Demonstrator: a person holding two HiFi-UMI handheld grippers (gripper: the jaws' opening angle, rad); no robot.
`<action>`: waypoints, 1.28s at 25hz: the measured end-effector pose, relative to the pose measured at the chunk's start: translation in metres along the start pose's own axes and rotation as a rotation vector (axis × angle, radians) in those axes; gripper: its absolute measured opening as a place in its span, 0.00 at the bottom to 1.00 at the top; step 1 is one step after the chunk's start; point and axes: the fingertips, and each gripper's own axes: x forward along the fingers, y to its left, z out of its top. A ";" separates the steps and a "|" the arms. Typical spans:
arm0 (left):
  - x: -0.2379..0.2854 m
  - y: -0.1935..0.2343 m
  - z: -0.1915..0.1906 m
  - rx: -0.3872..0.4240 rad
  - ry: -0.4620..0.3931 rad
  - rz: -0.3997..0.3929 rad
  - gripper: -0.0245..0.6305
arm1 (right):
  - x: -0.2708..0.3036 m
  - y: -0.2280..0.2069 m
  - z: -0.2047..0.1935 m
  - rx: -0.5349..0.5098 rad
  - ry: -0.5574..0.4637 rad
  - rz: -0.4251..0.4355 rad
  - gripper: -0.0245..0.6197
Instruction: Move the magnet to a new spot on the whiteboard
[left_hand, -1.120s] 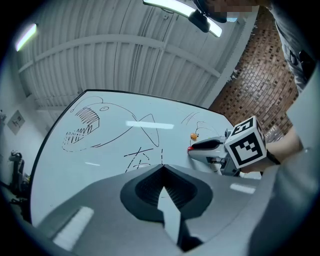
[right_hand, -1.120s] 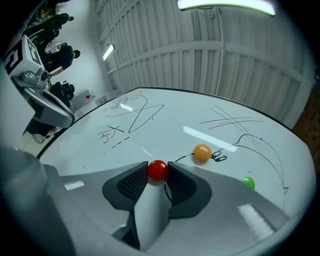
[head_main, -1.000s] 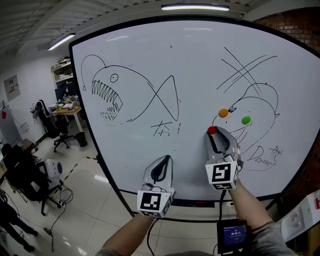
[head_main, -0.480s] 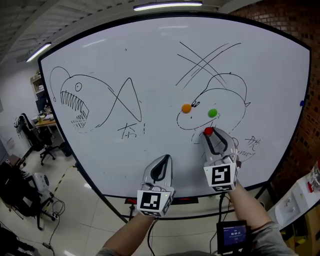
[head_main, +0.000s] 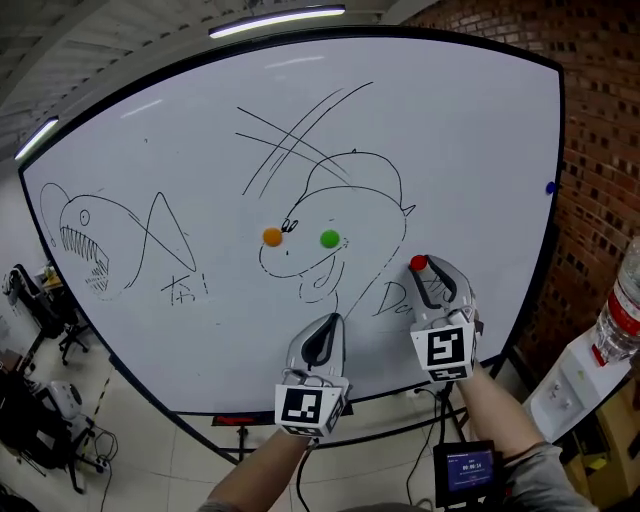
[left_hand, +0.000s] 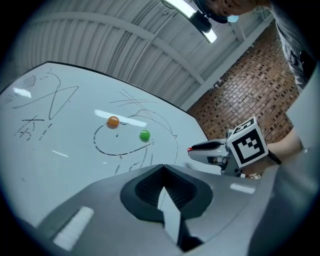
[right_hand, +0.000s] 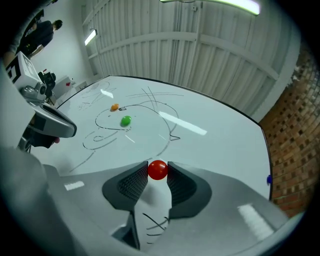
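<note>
A red ball magnet (head_main: 419, 263) sits between the tips of my right gripper (head_main: 424, 270), which is shut on it, close in front of the whiteboard (head_main: 460, 130). It is to the right of the drawn fish. Whether the red magnet (right_hand: 158, 170) touches the board I cannot tell. In the right gripper view it fills the gap of my right gripper (right_hand: 158, 174). An orange magnet (head_main: 272, 236) and a green magnet (head_main: 329, 239) cling inside the fish outline. My left gripper (head_main: 330, 320) hangs lower left, shut and holding nothing; my left gripper's (left_hand: 162, 168) tips meet.
A small blue magnet (head_main: 550, 187) sits at the board's right edge. A brick wall (head_main: 600, 110) stands behind on the right, with a water bottle (head_main: 617, 320) on a white stand below it. Office chairs (head_main: 35, 420) are at the lower left. Another fish drawing (head_main: 85, 245) is at far left.
Both grippers have travelled right along the board; the drawings and the orange and green magnets have slid left in view. The red magnet, held throughout, went from below those two to right of the fish.
</note>
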 end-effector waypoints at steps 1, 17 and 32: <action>0.008 -0.009 -0.001 0.000 -0.002 -0.009 0.04 | -0.002 -0.012 -0.007 0.003 0.006 -0.008 0.24; 0.129 -0.143 -0.026 -0.042 -0.026 -0.121 0.04 | -0.035 -0.204 -0.113 0.009 0.097 -0.154 0.24; 0.192 -0.204 -0.036 -0.042 -0.048 -0.145 0.04 | -0.033 -0.306 -0.166 0.099 0.083 -0.200 0.24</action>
